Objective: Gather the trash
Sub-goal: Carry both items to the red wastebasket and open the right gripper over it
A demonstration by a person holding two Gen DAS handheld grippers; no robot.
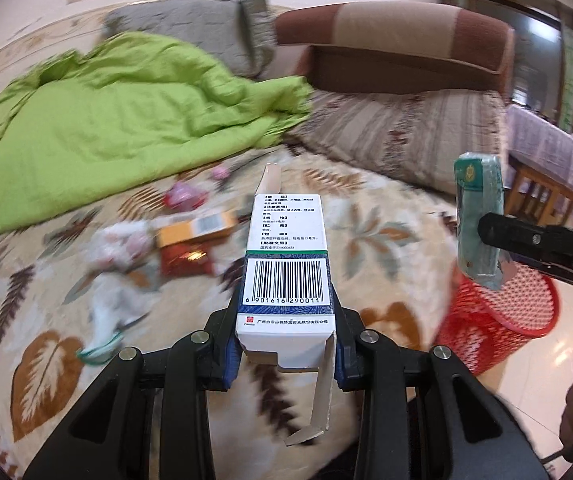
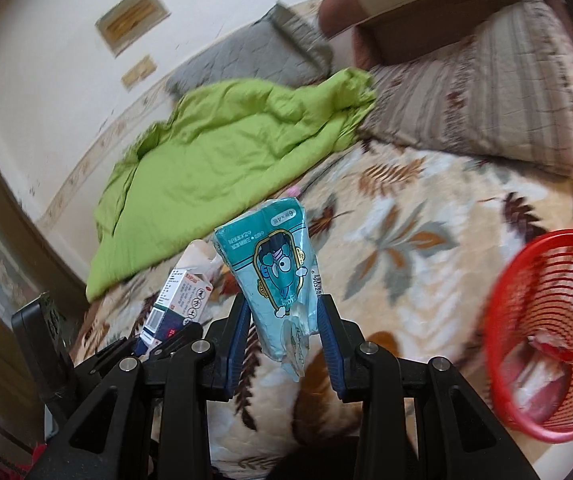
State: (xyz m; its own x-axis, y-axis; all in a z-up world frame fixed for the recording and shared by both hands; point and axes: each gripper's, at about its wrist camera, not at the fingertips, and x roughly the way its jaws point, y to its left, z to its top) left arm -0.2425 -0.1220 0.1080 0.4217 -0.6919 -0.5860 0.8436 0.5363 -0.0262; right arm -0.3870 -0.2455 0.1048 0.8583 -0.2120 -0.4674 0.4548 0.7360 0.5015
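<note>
A: Where does the red mesh basket (image 2: 546, 332) lie from what is being carried?

B: Off to the right of both loads, on the floor just beside the bed (image 1: 366, 216). The teal tissue packet (image 2: 282, 276) is the nearer one. The right gripper (image 2: 284, 316) has it pinched between its two blue pads, long axis running forward and up out of the jaws, crumpled tail hanging below. In the left wrist view that packet (image 1: 480, 220) hangs roughly over the basket's near rim (image 1: 502, 312).

A: And the other load?

B: The white medicine carton (image 1: 286, 264) sits clamped in the left gripper (image 1: 286, 340), jaws closed on its lower sides, long axis pointing straight ahead, barcode up, one end flap dangling open. It is over the bedspread, well left of the basket.

A: So which goes first?

B: Judging by position, the right hand's packet; it needs only a short carry rightward and a release. The carton has to cross the bed edge to follow.

A: Anything left behind?

B: Some blurred litter (image 1: 190, 240) lies on the bedspread, near the green quilt (image 1: 126, 120). The basket already holds a wrapper (image 2: 542, 368).
</note>
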